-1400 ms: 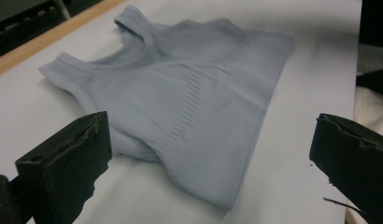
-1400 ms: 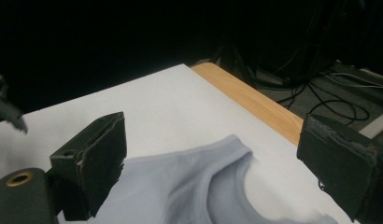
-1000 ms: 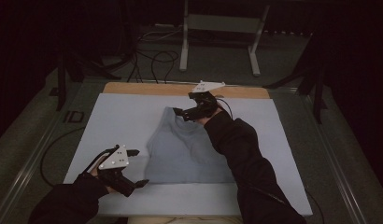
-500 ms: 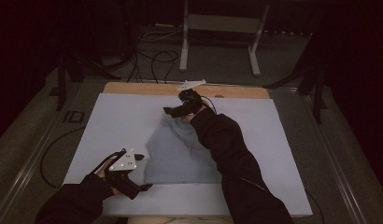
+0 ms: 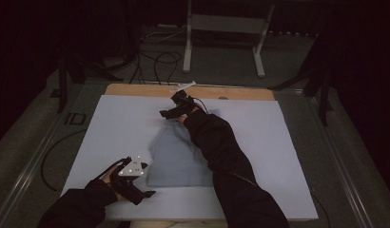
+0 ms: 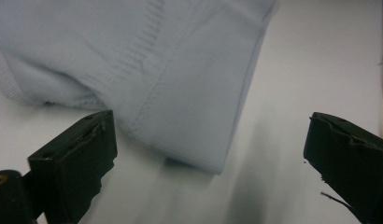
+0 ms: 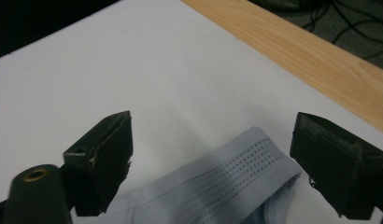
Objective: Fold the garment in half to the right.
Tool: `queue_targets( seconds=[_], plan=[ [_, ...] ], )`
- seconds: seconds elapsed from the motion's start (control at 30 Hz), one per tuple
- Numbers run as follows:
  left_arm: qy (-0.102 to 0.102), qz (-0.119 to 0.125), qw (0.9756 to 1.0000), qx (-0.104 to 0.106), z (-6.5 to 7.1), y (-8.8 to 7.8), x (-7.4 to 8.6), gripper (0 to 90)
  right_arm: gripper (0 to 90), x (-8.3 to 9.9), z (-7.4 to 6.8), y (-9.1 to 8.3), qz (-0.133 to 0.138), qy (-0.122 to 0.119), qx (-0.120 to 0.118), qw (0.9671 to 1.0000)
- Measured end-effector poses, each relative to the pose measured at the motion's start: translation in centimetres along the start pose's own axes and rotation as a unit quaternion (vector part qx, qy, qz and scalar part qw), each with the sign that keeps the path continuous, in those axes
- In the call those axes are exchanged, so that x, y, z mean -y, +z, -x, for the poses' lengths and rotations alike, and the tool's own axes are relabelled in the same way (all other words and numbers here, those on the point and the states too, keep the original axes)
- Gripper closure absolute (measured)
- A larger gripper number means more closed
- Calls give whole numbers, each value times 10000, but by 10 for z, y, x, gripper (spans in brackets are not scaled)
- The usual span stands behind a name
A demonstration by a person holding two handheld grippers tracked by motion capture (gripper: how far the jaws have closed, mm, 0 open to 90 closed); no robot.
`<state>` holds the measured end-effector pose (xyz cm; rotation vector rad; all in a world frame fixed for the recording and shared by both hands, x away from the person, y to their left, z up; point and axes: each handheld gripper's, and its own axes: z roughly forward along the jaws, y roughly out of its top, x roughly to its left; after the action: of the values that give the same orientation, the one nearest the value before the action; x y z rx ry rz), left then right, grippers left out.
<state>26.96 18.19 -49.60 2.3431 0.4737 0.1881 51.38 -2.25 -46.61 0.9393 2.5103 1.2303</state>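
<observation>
1. High view: a pale blue garment (image 5: 179, 159) lies flat near the middle of the white board (image 5: 117, 123) that covers the bench, with a strip of bare wood (image 5: 136, 89) showing along the far edge. The left hand-held gripper (image 5: 148, 194) sits low on the board just beside the garment's near-left corner, its grey three-cornered plate (image 5: 132, 167) facing up. The right hand-held gripper (image 5: 165, 114) reaches to the garment's far end, the dark sleeve (image 5: 217, 147) stretching across the cloth. Cables (image 5: 155, 57) and a metal stand (image 5: 221, 28) sit on the floor beyond the bench.

2. Left gripper view: the two black jaws stand wide apart with nothing between them but the board (image 6: 320, 70). A corner of the garment (image 6: 180, 93), with a stitched hem and a ribbed seam, lies just ahead, near the left jaw; contact cannot be told.

3. Right gripper view: the jaws are spread wide. The garment's ribbed, perforated band (image 7: 227, 182) lies between them on the board (image 7: 133, 70), its end close to the right jaw. The wooden strip (image 7: 311, 60) runs across the upper right.
</observation>
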Motion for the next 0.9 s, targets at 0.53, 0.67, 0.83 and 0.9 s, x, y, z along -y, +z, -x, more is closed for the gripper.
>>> queue_targets(
  seconds=[0.53, 0.67, 0.83, 0.9],
  plan=[
    [-285, -309, 9990, 128, -1, 4, 9, 219, 227, 3, 14, 47, -703, 260, 238, 9969],
    [-364, -367, 9986, 132, -2, 6, 9, 244, 243, 2, 15, 59, -933, 193, 501, 9942],
    [-439, -509, 9977, 105, -4, 8, 11, 296, 299, 3, 15, 68, -1205, 155, 703, 9901],
    [-464, -544, 9974, 105, -5, 9, 11, 321, 388, 5, 14, 70, -1248, 141, 763, 9891]
  ],
)
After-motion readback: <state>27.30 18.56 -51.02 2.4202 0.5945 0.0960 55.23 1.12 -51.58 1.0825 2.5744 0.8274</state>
